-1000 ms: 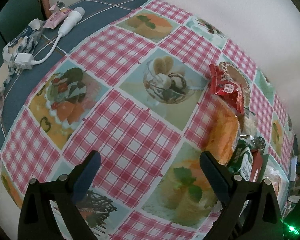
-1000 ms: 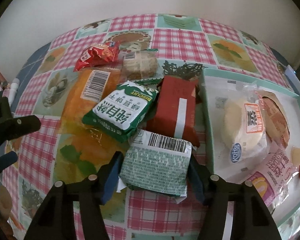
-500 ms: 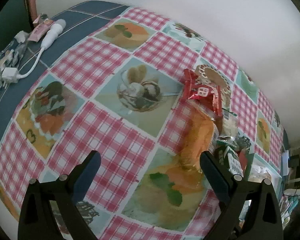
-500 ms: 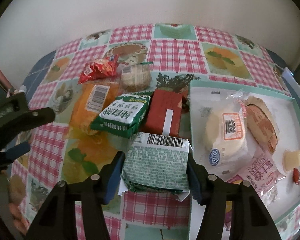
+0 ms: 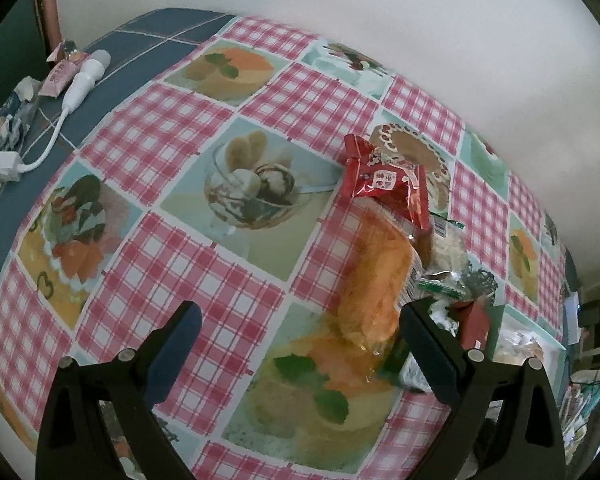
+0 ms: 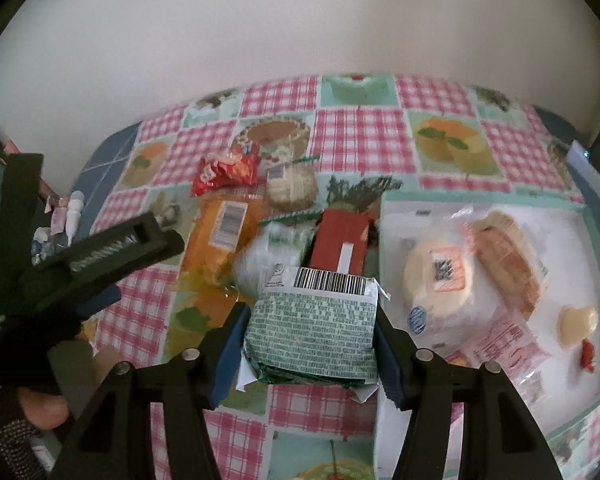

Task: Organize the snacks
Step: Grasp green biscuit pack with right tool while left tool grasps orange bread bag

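Note:
My right gripper [image 6: 310, 332] is shut on a green-and-white snack packet [image 6: 312, 316] with a barcode, held above the table's checked cloth. Just to its right lies a mint-rimmed white tray [image 6: 480, 198] holding a round bun [image 6: 436, 280], a wrapped bread [image 6: 508, 256], a pink packet [image 6: 504, 344] and a small jelly cup [image 6: 578, 320]. Behind the held packet sit a red box [image 6: 340, 240], an orange packet [image 6: 220, 236], a red crinkled packet [image 6: 226, 172] and a round cracker pack [image 6: 292, 186]. My left gripper [image 5: 300, 320] is open over bare cloth, the orange packet [image 5: 376, 284] by its right finger.
A white cable with its plug [image 5: 76, 92] and small wrappers [image 5: 60, 72] lie on the blue strip at the table's far left. A pale wall runs behind the table. A gloved hand [image 6: 20, 360] holds the left gripper at the left of the right wrist view.
My right gripper has risen with the green-and-white packet still in it, so the pile looks smaller. The left gripper has drifted, bringing the orange and red packets nearer its right finger.

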Available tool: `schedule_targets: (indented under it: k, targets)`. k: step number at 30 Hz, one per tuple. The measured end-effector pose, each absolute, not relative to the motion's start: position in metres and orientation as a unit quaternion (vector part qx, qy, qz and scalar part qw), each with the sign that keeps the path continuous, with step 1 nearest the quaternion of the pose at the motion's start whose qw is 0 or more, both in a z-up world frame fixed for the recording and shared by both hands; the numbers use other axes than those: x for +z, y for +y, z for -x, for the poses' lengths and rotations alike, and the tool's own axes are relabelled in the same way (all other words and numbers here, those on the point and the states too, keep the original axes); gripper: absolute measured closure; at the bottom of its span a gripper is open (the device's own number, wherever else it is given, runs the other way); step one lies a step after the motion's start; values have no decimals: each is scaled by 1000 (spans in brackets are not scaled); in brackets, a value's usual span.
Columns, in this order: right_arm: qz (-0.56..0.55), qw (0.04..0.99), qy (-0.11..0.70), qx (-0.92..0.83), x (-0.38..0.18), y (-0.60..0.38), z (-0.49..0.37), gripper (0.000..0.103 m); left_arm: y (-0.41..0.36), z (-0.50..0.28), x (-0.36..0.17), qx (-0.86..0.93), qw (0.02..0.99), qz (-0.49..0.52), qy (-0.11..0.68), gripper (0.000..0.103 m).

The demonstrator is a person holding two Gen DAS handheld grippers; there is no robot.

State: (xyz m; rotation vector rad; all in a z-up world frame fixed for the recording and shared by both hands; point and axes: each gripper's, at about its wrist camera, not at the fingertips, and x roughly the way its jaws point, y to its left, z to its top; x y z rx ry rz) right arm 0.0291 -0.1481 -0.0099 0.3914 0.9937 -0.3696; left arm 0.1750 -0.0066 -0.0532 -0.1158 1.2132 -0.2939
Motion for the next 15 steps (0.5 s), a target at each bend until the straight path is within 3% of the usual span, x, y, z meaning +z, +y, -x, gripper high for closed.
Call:
schedule_targets:
  k: [15]
  targets:
    - [-201,836,458,-226,-6,-195,-14,41,-61,-175,-52,-165,824,-39,541,4]
